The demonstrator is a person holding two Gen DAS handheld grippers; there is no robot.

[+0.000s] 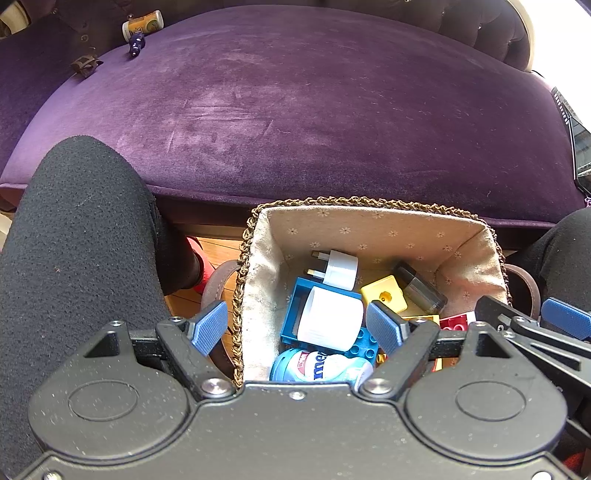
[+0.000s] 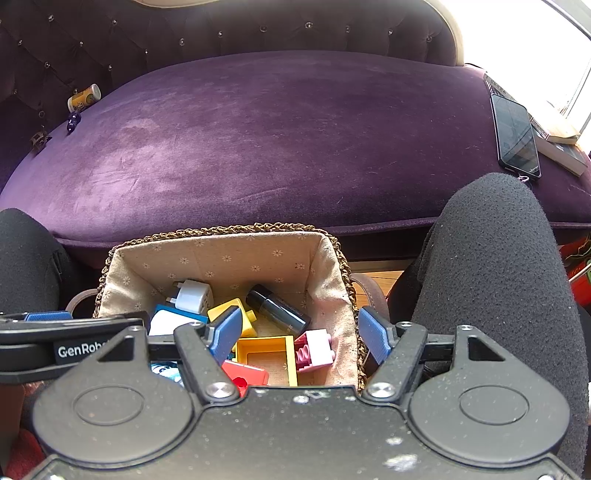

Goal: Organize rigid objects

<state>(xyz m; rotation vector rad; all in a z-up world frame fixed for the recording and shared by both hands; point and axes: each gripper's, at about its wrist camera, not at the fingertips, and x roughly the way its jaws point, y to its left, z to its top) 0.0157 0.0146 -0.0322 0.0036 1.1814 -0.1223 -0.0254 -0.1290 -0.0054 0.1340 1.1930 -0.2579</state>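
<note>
A woven basket (image 1: 369, 229) with a floral cloth lining stands on the floor against the purple sofa; it also shows in the right wrist view (image 2: 221, 254). Inside lie a white plug (image 1: 340, 271), a white cup (image 1: 330, 319), a blue frame (image 1: 295, 306), a yellow block (image 1: 384, 293), a dark tube (image 2: 277, 308), a pink brick (image 2: 316, 349) and a blue tub (image 1: 321, 365). My left gripper (image 1: 297, 326) is open and empty over the basket's left side. My right gripper (image 2: 301, 334) is open and empty over its right side.
On the sofa cushion (image 1: 277, 110) lie a yellow bottle (image 1: 142, 24), a small dark blue piece (image 1: 136, 43) and a brown clip (image 1: 85, 65) at the far left. A phone (image 2: 515, 136) and books (image 2: 557, 142) lie at the right. The person's knees (image 1: 74, 240) (image 2: 495, 258) flank the basket.
</note>
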